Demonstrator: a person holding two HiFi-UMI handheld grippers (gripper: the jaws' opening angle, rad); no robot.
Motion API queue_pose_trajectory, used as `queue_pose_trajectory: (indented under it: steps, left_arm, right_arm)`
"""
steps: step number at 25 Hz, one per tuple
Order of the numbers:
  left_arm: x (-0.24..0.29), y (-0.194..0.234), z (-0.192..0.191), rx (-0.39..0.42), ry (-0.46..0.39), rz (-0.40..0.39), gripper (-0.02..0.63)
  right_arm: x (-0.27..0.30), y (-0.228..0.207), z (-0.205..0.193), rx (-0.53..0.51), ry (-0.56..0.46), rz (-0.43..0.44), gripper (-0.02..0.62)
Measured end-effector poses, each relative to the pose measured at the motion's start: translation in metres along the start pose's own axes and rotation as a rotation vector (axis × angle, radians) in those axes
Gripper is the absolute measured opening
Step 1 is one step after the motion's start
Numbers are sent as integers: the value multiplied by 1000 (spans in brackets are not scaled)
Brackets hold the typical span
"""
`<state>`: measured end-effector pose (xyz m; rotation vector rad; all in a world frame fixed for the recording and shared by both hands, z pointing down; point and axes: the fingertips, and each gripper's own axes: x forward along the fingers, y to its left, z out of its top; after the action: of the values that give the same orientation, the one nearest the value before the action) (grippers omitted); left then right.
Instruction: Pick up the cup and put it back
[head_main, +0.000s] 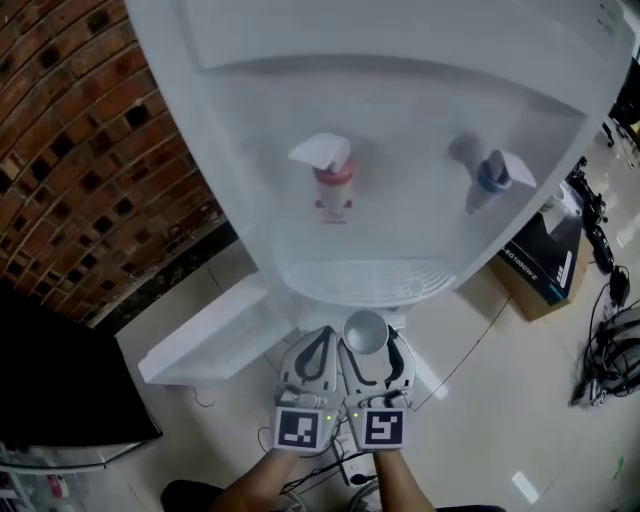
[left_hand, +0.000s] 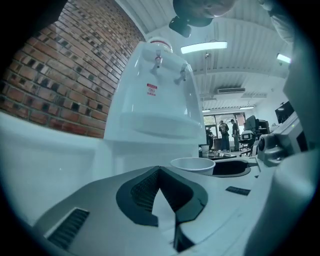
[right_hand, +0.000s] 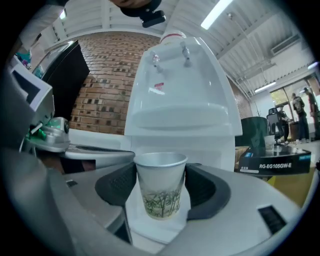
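A white paper cup (head_main: 366, 332) with a green bamboo print (right_hand: 160, 187) stands upright between the jaws of my right gripper (head_main: 368, 347), which is shut on its sides (right_hand: 161, 176). Right beside it, my left gripper (head_main: 321, 335) is shut with nothing between its pads (left_hand: 161, 171); the cup's rim (left_hand: 193, 163) shows just to its right. Both grippers hang below and in front of a white water dispenser (head_main: 400, 110), under its grated drip tray (head_main: 360, 280). Above the tray are a red tap (head_main: 333, 180) and a blue tap (head_main: 490, 172).
A brick wall (head_main: 90, 170) runs behind the dispenser on the left. A white low panel (head_main: 205, 340) lies left of the grippers and a black box (head_main: 60, 380) further left. A cardboard box (head_main: 545, 265) and cables (head_main: 610, 345) sit on the floor at right. People (left_hand: 227, 132) stand far off.
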<state>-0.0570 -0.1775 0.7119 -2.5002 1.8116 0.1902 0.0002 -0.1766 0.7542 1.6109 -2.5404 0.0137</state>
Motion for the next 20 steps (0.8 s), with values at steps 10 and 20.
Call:
queue_pose_trajectory:
  steps: [10,20]
  left_arm:
    - [20,20,-71,-3,45,25,0]
    - [24,4,-102,6,97,-28,0]
  right_arm:
    - [63,-17,-85,53,-26,-11,314]
    - [122,-30,-141,75,-28,-17,314]
